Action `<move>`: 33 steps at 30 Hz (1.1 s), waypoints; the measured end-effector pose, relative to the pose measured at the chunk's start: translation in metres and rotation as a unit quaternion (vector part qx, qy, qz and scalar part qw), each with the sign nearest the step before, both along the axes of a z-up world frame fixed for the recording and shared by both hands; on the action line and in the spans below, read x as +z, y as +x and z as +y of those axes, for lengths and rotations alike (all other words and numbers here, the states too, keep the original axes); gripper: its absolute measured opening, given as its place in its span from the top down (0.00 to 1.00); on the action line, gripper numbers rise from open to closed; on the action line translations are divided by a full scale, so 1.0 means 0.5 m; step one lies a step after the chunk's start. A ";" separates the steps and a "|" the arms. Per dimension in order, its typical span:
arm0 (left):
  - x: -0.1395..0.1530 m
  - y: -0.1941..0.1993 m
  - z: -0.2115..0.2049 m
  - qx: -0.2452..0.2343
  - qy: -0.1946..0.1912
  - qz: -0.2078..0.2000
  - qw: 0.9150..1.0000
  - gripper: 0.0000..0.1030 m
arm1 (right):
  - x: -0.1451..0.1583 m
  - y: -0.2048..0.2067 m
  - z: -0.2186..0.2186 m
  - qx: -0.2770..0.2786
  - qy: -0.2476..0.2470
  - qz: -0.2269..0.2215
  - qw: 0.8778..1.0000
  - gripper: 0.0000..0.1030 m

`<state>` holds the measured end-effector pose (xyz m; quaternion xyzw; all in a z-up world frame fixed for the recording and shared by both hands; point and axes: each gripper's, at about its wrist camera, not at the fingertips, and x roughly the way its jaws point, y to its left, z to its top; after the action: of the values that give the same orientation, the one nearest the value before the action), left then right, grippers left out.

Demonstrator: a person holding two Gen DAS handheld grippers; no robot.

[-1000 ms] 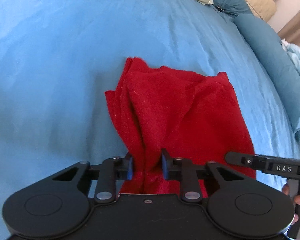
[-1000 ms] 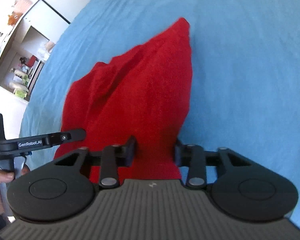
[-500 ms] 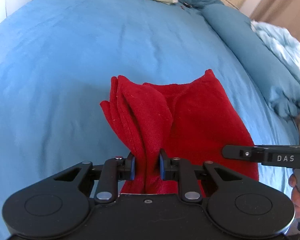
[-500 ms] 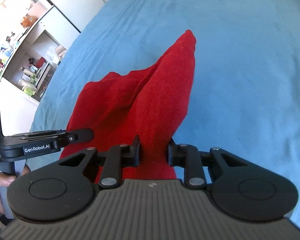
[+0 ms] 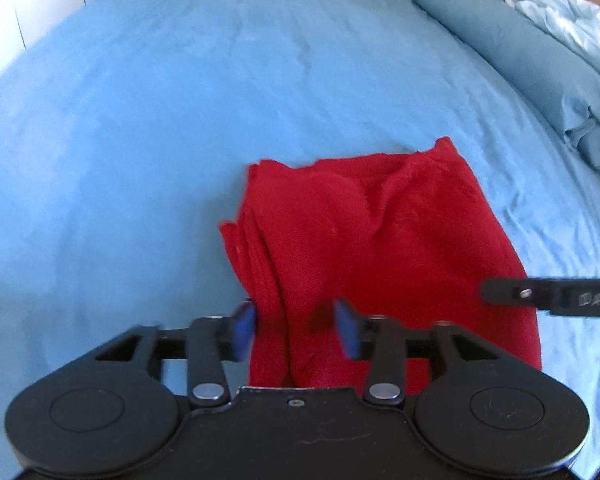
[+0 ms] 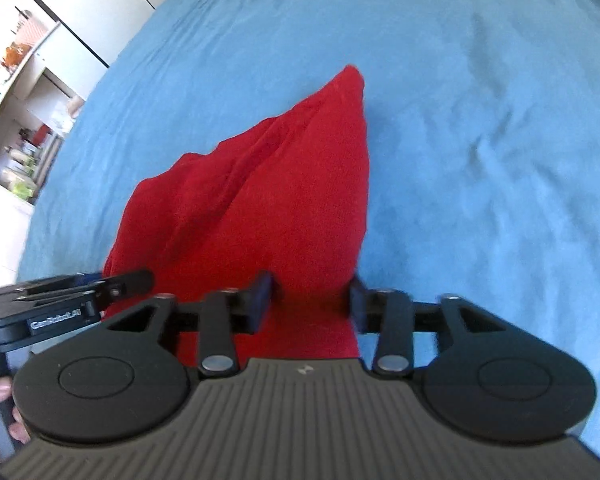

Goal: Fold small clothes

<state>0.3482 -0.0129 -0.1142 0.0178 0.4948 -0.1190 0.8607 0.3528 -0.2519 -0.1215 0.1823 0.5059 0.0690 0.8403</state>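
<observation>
left gripper (image 5: 296,330): jaws just opened, red cloth (image 5: 380,240) between them, pads off it | red cloth: folded, lying on the blue bed (image 5: 160,120) near its front edge | right gripper (image 6: 310,300): jaws just opened, cloth's near edge between them, not pinched
</observation>
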 end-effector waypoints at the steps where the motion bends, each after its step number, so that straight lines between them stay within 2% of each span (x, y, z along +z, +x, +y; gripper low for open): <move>1: 0.007 -0.005 0.001 -0.001 0.005 -0.006 1.000 0.30 | 0.009 -0.004 0.000 0.000 -0.007 -0.004 1.000 0.13; 2: 0.013 -0.012 0.006 0.000 0.010 -0.015 1.000 0.27 | 0.017 -0.010 0.004 -0.003 -0.017 -0.011 1.000 0.03; 3: 0.020 -0.021 0.015 0.000 0.016 -0.023 1.000 0.25 | 0.029 -0.018 0.002 -0.005 -0.033 -0.023 0.999 0.00; 6: 0.021 -0.034 0.022 0.002 0.046 -0.039 0.998 0.24 | 0.048 -0.035 0.005 -0.004 -0.082 -0.035 0.996 0.00; 9: -0.005 -0.042 0.034 0.006 0.063 -0.044 0.997 0.24 | 0.033 -0.043 -0.001 -0.004 -0.108 -0.033 0.994 0.00; 12: -0.050 -0.055 0.043 0.003 0.063 -0.060 0.996 0.23 | -0.009 -0.052 -0.007 -0.002 -0.132 -0.031 0.991 0.00; 15: -0.091 -0.065 0.051 0.001 0.067 -0.085 0.994 0.21 | -0.053 -0.068 -0.004 0.009 -0.150 -0.048 0.987 0.00; 19: -0.111 -0.078 0.071 0.018 0.054 -0.115 0.992 0.21 | -0.088 -0.089 -0.015 0.001 -0.145 -0.087 0.986 0.00; 22: -0.108 -0.085 0.077 0.029 0.045 -0.128 0.990 0.21 | -0.087 -0.103 -0.017 -0.001 -0.144 -0.113 0.983 0.00; 25: -0.057 -0.115 0.074 0.033 0.054 -0.160 0.985 0.23 | -0.047 -0.126 -0.015 -0.009 -0.150 -0.141 0.979 0.00; 28: 0.029 -0.162 0.080 0.039 0.040 -0.181 0.982 0.21 | 0.032 -0.176 -0.010 -0.019 -0.142 -0.175 0.974 0.00; 32: 0.164 -0.257 0.082 0.055 0.029 -0.200 0.978 0.00 | 0.157 -0.264 0.003 -0.036 -0.124 -0.188 0.974 0.00; 33: 0.201 -0.291 0.082 0.060 0.029 -0.210 0.975 0.00 | 0.190 -0.292 0.010 -0.039 -0.124 -0.188 0.973 0.00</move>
<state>0.2027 0.0279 -0.0135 0.0376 0.3061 -0.0460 0.9501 0.2070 -0.2469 -0.0267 0.0795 0.3361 0.0060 0.9385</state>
